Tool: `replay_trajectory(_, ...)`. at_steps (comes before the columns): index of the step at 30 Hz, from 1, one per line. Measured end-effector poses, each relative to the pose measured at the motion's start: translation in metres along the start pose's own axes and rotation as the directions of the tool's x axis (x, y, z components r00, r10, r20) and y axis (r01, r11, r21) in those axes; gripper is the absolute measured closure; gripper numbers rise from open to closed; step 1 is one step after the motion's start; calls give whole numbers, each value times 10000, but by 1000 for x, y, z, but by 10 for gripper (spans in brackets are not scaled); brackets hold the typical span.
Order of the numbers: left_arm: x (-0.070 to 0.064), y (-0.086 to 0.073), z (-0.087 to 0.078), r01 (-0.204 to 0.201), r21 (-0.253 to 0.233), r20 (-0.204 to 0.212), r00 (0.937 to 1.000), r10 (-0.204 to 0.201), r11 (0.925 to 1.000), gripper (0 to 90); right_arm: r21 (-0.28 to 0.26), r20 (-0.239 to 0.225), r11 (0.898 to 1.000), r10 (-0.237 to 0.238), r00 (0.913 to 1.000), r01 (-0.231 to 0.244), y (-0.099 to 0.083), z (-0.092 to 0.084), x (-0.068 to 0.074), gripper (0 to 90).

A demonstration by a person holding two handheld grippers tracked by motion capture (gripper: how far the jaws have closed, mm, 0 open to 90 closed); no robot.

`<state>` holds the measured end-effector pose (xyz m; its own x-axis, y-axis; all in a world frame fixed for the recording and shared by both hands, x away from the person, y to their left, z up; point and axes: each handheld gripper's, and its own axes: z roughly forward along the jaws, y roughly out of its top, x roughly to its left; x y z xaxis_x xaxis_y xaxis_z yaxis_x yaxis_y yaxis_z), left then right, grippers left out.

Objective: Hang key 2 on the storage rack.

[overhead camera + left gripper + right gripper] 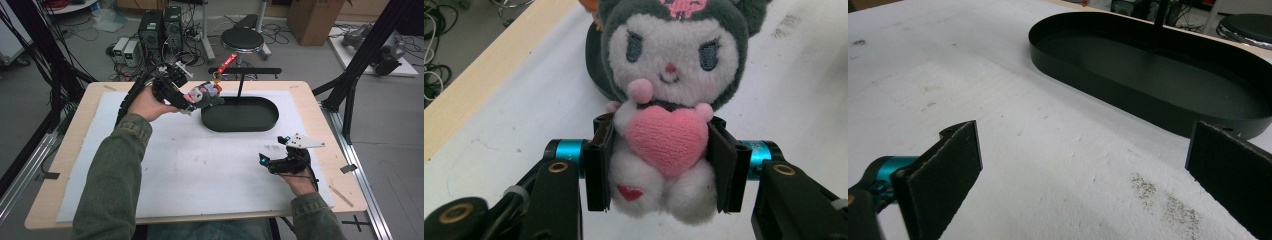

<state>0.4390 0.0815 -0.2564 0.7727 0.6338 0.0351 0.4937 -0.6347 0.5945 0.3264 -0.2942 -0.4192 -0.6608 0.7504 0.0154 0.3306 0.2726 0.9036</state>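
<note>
The left gripper [659, 165] clamps the plush [669, 100] by its soft belly, lifted at ten o'clock of the tray [240, 127]. That squashy grip could slip, dropping it outside the rim. The right gripper [274, 156] rests at five o'clock, jaws wide and empty.

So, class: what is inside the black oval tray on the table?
The black oval tray holds nothing loose on the floor that shows; a thin black post rises from its far side. In the high view the plush toy in the left tongs covers the tray's left end.
</note>
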Motion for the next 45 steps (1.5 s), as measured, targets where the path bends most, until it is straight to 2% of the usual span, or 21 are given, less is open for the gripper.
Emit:
replay_trajectory(3,-2,13,1,-19,284,-190,9998,25,9996,522,7,22,10000,11,10000,-11,0,0,0,8)
replay_trajectory(7,-1,29,-2,211,146,-376,9991,-205,9997,521,27,14,10000,64,10000,-64,0,0,0,8)
replay_trajectory(14,-7,54,-1,-35,-6,-504,9987,35,10000,522,48,35,10000,39,10000,-39,0,0,0,8)
replay_trajectory(19,-9,74,0,22,258,-852,9964,0,9997,522,19,60,10000,54,10000,-54,0,-2,-1,7)
replay_trajectory(25,-11,93,10,190,354,-798,9967,-161,9992,521,-11,6,10000,97,10000,-97,0,-1,-2,8)
replay_trajectory(27,-10,97,15,341,266,-747,9967,-320,9991,521,-44,36,10000,81,10000,-81,0,-1,-3,7)
replay_trajectory(30,-7,104,22,484,504,-822,9956,-442,9976,521,-92,31,9999,138,9999,-138,0,-1,-3,8)
replay_trajectory(32,-6,106,25,584,454,-793,9953,-547,9973,521,-76,33,9999,155,9999,-155,0,-1,-3,8)
replay_trajectory(37,-5,112,27,587,248,-607,9965,-571,9980,520,-81,78,9998,154,9999,-154,0,-2,-4,7)
replay_trajectory(42,0,116,28,960,142,-565,9939,-951,9953,519,-174,49,9997,189,9998,-188,0,-2,-4,7)
replay_trajectory(45,1,117,31,1005,153,-542,9936,-995,9948,519,-174,27,9995,273,9996,-272,0,-3,-5,8)
